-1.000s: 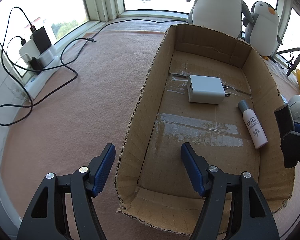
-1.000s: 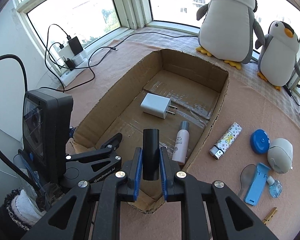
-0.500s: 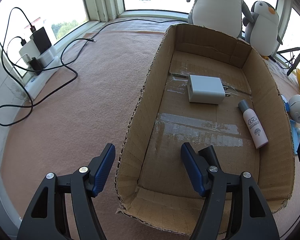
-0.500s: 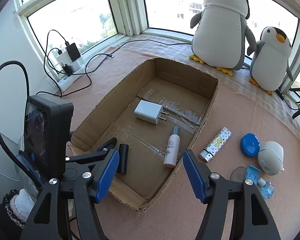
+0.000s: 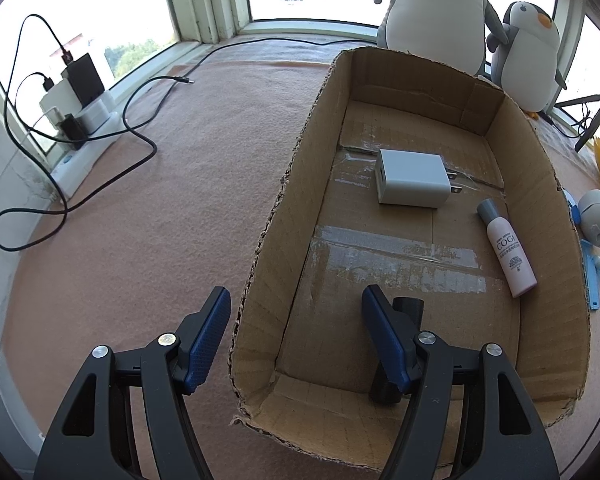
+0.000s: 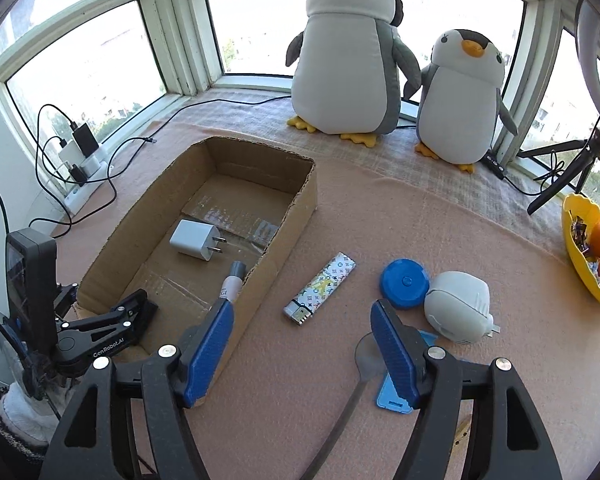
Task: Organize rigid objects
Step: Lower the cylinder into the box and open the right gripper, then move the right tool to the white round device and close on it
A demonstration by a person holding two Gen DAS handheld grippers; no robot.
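**Left wrist view.** The left gripper [image 5: 295, 292] points steeply down at the near end of an open cardboard box [image 5: 540, 208]. Its jaws stand apart, gripping nothing. They straddle the box's left wall, one blue pad outside and one inside, and neither presses on the cardboard.

Three things lie on the box floor:
- A black cylinder [image 5: 410, 306] lies at the near end, just behind the inner finger and partly hidden by it.
- A white USB charger [image 5: 414, 178] lies farther in, near the middle, with its prongs toward the right wall.
- A pale pink bottle with a grey cap, lettered COGI [image 5: 510, 252], lies on its side close to the right wall.

The box rests on a pinkish felt cloth [image 5: 160, 200]. A power strip with plugged-in cables [image 5: 88, 120] sits at the window on the left.

**Right wrist view.** The right gripper [image 6: 302, 307] is outside the box, over the cloth to its right. Its jaws have just been opening and now stand wide and empty. Ahead of them, between the fingertips as seen here, a patterned lighter [image 6: 322, 288] lies flat just beside the box's right wall.

Further right are a blue round lid [image 6: 404, 282] and a white rounded plug adapter [image 6: 458, 308], which sit against each other. A light blue plastic piece [image 6: 396, 396] lies partly under the right finger.

Two penguin plush toys [image 6: 348, 52] stand at the window. A yellow bowl of oranges [image 6: 580, 240] sits at the far right.
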